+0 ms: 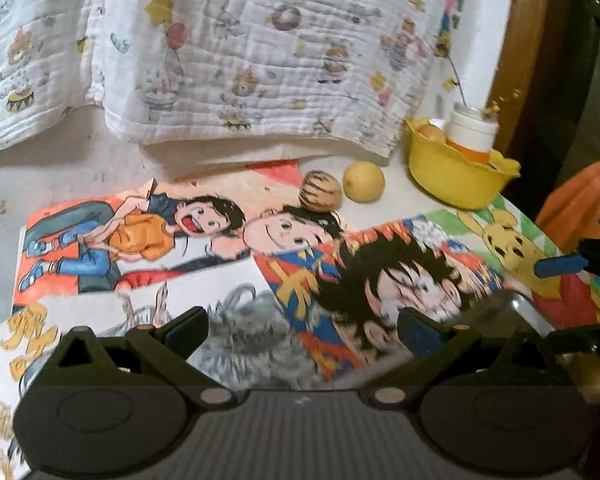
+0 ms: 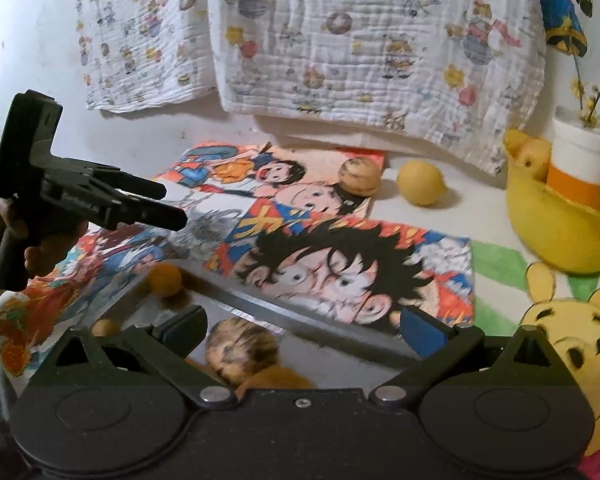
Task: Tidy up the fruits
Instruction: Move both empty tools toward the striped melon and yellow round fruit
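Observation:
A striped brown fruit (image 1: 320, 191) and a yellow pear-like fruit (image 1: 364, 181) lie side by side at the far edge of the cartoon posters; both show in the right wrist view, striped (image 2: 359, 177) and yellow (image 2: 421, 182). A metal tray (image 2: 284, 312) below my right gripper holds a mottled brown fruit (image 2: 242, 348) and orange fruits (image 2: 164, 279). My left gripper (image 1: 302, 332) is open and empty above the posters; it also shows in the right wrist view (image 2: 170, 206). My right gripper (image 2: 300, 330) is open and empty over the tray.
A yellow bowl (image 1: 456, 176) with fruit and a white-and-orange cup (image 1: 472, 132) stands at the far right, seen too in the right wrist view (image 2: 556, 236). A printed white cloth (image 1: 236, 52) hangs behind. Cartoon posters (image 2: 340, 248) cover the table.

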`<state>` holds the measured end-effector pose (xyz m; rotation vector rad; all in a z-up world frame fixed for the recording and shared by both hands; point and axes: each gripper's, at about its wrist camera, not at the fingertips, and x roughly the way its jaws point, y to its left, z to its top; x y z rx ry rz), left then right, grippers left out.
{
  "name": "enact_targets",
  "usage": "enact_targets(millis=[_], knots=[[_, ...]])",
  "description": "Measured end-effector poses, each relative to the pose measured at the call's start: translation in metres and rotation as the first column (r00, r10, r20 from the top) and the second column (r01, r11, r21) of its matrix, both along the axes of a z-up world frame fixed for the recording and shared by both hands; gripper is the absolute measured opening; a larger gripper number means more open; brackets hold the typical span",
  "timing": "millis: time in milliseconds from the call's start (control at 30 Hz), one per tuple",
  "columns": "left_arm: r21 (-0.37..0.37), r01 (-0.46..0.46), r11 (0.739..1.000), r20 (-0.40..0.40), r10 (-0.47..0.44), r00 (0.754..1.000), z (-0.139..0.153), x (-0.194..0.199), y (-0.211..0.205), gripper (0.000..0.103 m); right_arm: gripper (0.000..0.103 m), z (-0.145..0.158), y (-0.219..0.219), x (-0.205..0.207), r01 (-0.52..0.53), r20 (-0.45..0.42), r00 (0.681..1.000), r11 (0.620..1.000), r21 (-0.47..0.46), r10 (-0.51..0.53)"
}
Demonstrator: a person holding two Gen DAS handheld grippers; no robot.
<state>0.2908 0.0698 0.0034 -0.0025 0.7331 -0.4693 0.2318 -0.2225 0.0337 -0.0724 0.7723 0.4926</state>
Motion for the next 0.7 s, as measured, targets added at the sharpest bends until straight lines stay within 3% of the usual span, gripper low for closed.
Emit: enact_targets(millis=[333,467,567,700], knots=[[0.085,-0.028,0.996,0.059,0.023,0.998,-0.006,0.066,-0.041,0.102,0.102,0.010,0.000,0.074,0.060,0.114,0.993,0.971,-0.231,-0.035],[0.063,-0.028,0.998,0.058,0.024,0.998,-0.012,0.093,-0.051,0.102,0.102,0.006,0.001,0.107,-0.024,0.138,0.988,0.961,-0.274,0.064],[0.052,-0.023,0.998,0.062,0.020,0.998,-0.017,0.113,-0.059,0.102,0.102,-0.002,0.007,0.127,-0.067,0.165,0.978,0.939,-0.337,0.130],[0.046,-0.013,0.999,0.061,0.011,0.998,-0.026,0.135,-0.071,0.102,0.100,-0.023,0.022,0.155,-0.092,0.138,0.977,0.899,-0.428,0.166]])
